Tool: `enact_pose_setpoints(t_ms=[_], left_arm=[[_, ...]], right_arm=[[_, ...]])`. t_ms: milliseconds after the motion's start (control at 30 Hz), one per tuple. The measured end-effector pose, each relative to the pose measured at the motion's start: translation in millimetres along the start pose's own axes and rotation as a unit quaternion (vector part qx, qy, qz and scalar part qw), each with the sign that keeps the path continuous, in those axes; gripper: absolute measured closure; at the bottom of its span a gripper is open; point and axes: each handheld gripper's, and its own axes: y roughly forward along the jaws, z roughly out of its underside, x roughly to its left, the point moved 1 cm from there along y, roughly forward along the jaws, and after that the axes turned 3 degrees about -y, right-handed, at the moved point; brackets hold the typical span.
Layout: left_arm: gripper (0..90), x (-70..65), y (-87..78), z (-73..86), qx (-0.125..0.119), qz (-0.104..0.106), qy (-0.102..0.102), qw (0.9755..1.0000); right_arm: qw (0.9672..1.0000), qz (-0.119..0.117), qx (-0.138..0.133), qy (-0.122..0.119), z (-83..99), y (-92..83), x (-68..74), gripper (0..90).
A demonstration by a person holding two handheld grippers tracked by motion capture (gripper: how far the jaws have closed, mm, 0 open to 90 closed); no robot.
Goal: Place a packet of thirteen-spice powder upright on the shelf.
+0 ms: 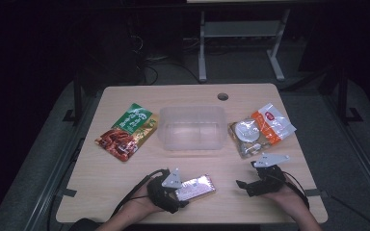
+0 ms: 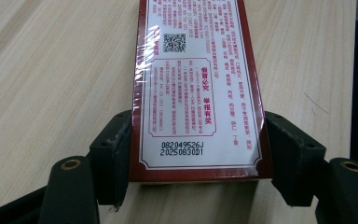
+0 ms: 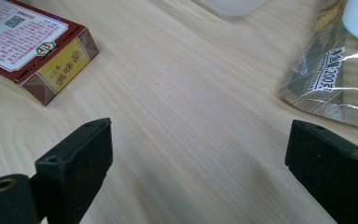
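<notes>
Tub (image 1: 191,127) of clear plastic seemingly holds nothing.

- 1 red carton (image 1: 196,186) lying on the table (image 1: 125,192)
- 1 clear plastic bin (image 1: 191,128) sitting mid-table
- 3 snack pouches lying around: green-red pouch (image 1: 126,131), gold pouch (image 1: 244,137), orange-white pouch (image 1: 272,122)
- 2 handheld grippers: left gripper (image 1: 183,195), right gripper (image 1: 244,175)

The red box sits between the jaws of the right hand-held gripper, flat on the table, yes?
Not the right one: the left hand-held gripper has its jaws around the red box, as the left gripper view shows. The box does lie flat on the table.
</notes>
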Motion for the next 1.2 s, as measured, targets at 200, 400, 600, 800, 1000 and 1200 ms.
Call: enact_pose_setpoints(t_ms=[200, 400, 600, 800, 1000, 1200], left_arm=[[32.1, 3.9, -3.5, -0.4, 0.001, 0.010, -0.001, 0.9999], [32.1, 10.7, -17.3, -0.3, -0.030, 0.018, -0.005, 0.9994], [32.0, 19.5, -31.6, 3.9, -0.046, 0.024, -0.007, 0.9986], [32.0, 34.3, -53.2, 12.0, -0.070, 0.033, -0.012, 0.9969], [32.0, 40.5, -62.1, 14.2, -0.091, 0.046, -0.007, 0.9948], [32.0, 44.3, -69.6, 14.9, -0.104, 0.055, 0.006, 0.9931]], right_arm=[[1.0000, 0.000, -0.002, 0.001, 0.5, -1.1, -1.4, 7.3], [1.0000, -0.003, -0.003, 0.000, 0.6, -0.6, -1.2, 7.2], [0.9997, -0.022, -0.005, 0.001, -0.7, -3.0, -0.7, 7.2], [0.9986, -0.051, -0.004, -0.011, -6.6, -6.5, 4.3, 7.2], [0.9944, -0.099, -0.020, -0.029, -21.6, -4.1, 14.2, 7.4], [0.9864, -0.148, -0.042, -0.056, -39.2, -1.6, 24.7, 7.7]])
